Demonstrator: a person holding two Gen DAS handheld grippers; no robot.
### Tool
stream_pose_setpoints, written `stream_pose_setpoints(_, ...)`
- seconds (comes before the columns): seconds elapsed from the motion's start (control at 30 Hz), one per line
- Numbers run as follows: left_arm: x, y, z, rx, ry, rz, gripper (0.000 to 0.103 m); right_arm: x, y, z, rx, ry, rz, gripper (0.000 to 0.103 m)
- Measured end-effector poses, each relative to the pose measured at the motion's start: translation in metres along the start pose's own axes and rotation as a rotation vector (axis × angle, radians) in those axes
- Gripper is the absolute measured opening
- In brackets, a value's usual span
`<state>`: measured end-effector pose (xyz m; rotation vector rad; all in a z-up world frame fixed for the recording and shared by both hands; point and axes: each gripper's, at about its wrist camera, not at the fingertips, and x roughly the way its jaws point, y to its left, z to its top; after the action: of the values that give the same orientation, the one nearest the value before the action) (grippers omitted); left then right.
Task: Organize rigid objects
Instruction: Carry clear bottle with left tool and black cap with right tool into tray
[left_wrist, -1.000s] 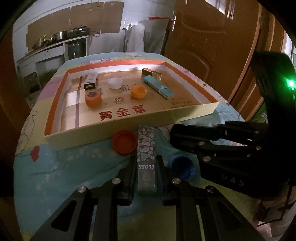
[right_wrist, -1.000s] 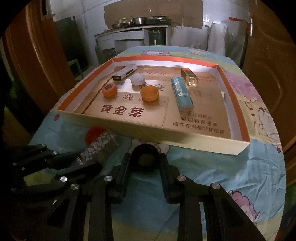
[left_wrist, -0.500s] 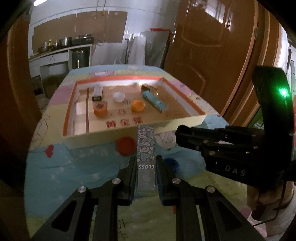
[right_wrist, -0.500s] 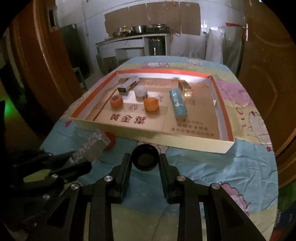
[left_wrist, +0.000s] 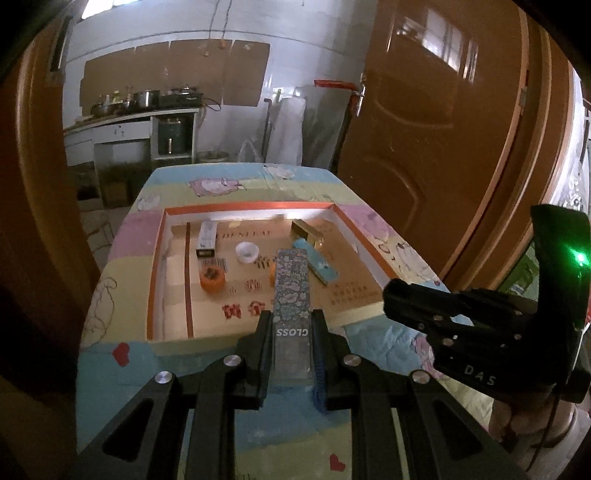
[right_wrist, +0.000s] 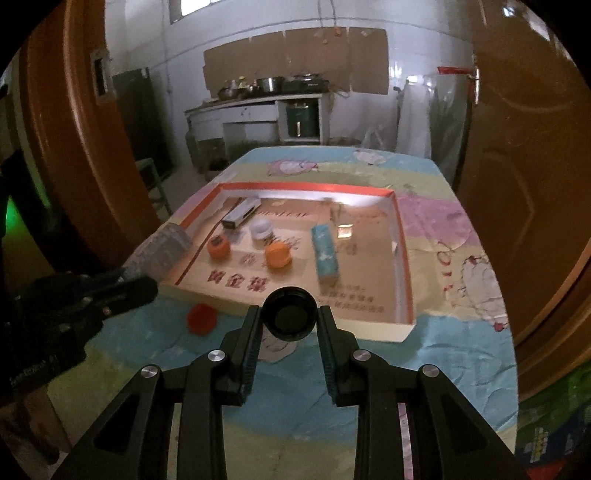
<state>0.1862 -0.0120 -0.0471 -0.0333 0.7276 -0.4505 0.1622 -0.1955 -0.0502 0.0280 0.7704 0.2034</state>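
Note:
My left gripper (left_wrist: 290, 325) is shut on a long flower-patterned box marked GLOSS (left_wrist: 291, 291), held in the air over the near wall of the shallow cardboard tray (left_wrist: 155, 280). My right gripper (right_wrist: 290, 321) is shut on a dark bottle cap (right_wrist: 290, 314), held above the tray's near wall (right_wrist: 369, 332). In the tray lie two orange caps (right_wrist: 218, 246) (right_wrist: 277, 255), a white cap (right_wrist: 260, 229), a blue box (right_wrist: 324, 254), a white box (right_wrist: 241, 212) and a gold box (left_wrist: 306, 230). A red cap (right_wrist: 201, 318) lies on the cloth in front of the tray.
The table has a pastel cartoon cloth (right_wrist: 443, 354). Wooden doors stand on the right (left_wrist: 436, 110) and left (right_wrist: 74, 147). A counter with pots (right_wrist: 258, 96) is at the back wall. The right gripper's body (left_wrist: 480, 332) shows in the left wrist view.
Both grippers have risen from the cloth with their objects and moved toward the tray. The red cap stayed on the cloth.

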Motion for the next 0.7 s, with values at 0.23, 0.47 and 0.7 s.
stream_pose_setpoints(0.23,0.019,0.005,0.016,0.011,0.016,0.027,0.02,0.004,-0.016,0.011,0.009,-0.005,-0.011,0.03)
stream_pose_setpoints(0.47,0.049,0.01,0.026,0.057,0.086,0.052,0.02,0.019,-0.03,0.025,0.017,-0.002,-0.014,0.03)
stream_pose_setpoints(0.7,0.081,0.016,0.023,0.086,0.17,0.062,0.02,0.043,-0.042,0.037,0.03,0.022,-0.002,0.031)
